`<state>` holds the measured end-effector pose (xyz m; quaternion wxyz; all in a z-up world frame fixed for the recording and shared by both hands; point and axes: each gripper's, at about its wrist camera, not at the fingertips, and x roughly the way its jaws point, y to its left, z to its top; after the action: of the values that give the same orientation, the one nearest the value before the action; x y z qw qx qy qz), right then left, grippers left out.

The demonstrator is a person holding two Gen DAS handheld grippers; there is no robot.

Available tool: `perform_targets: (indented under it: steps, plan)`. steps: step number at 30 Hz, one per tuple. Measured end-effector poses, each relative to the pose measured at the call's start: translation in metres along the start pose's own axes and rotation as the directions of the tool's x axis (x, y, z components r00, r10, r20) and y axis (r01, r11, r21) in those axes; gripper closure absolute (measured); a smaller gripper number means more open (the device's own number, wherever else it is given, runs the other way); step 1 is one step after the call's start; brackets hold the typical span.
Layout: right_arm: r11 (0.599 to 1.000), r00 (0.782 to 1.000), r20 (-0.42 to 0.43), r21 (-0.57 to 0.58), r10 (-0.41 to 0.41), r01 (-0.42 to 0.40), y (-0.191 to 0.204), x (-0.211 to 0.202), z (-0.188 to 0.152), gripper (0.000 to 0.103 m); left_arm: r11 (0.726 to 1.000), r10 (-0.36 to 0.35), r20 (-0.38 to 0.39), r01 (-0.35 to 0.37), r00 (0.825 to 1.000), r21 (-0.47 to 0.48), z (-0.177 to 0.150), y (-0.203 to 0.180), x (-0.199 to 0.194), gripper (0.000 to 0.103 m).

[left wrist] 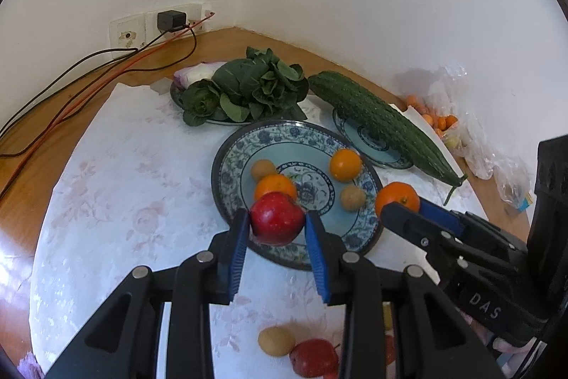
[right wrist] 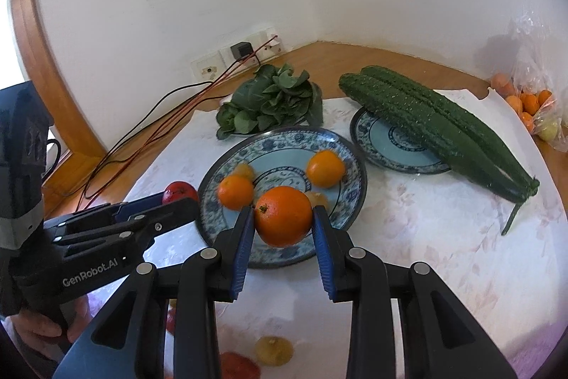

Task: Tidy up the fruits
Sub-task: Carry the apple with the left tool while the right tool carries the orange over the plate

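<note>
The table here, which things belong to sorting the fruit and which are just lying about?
Part of the job:
- left gripper, shut on the red apple
- right gripper, shut on the large orange
- big blue-patterned plate with small oranges
- loose fruit on the white cloth

Lying about:
- leafy greens
- long green gourds
- black charger and cables
- plastic bag

Left gripper [left wrist: 277,222], right gripper [right wrist: 283,219]: black linkage arms, silver pivot pins, ribbed blue pads [left wrist: 237,254]; white "GenRobot.AI" and "DAS" lettering.
</note>
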<state>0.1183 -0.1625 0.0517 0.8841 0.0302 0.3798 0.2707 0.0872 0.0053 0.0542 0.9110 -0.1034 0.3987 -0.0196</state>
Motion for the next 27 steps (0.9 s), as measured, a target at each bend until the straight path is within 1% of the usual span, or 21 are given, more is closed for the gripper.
perform_targets:
  steps: [7, 17, 23, 27]
  plan:
    - [1.000, 1.000, 0.001, 0.014, -0.013, 0.013, -0.009, 0.014, 0.014, 0.069, 1.000, 0.007, -0.007, -0.007, 1.000, -0.018, 0.009, 0.005, 0.014, 0.069]
    - [1.000, 1.000, 0.004, 0.002, -0.024, 0.024, -0.015, 0.036, 0.036, 0.069, 0.999, 0.019, 0.022, -0.018, 1.000, -0.035, 0.034, 0.007, 0.033, 0.069]
    - [0.998, 0.999, 0.004, -0.034, -0.049, 0.049, -0.015, 0.057, 0.050, 0.069, 0.999, 0.017, 0.016, -0.016, 1.000, -0.044, 0.047, 0.009, 0.049, 0.069]
    - [0.998, 0.999, -0.011, -0.036, -0.049, 0.049, -0.019, 0.071, 0.054, 0.069, 0.999, 0.018, -0.004, -0.018, 1.000, -0.047, 0.051, 0.012, 0.060, 0.069]
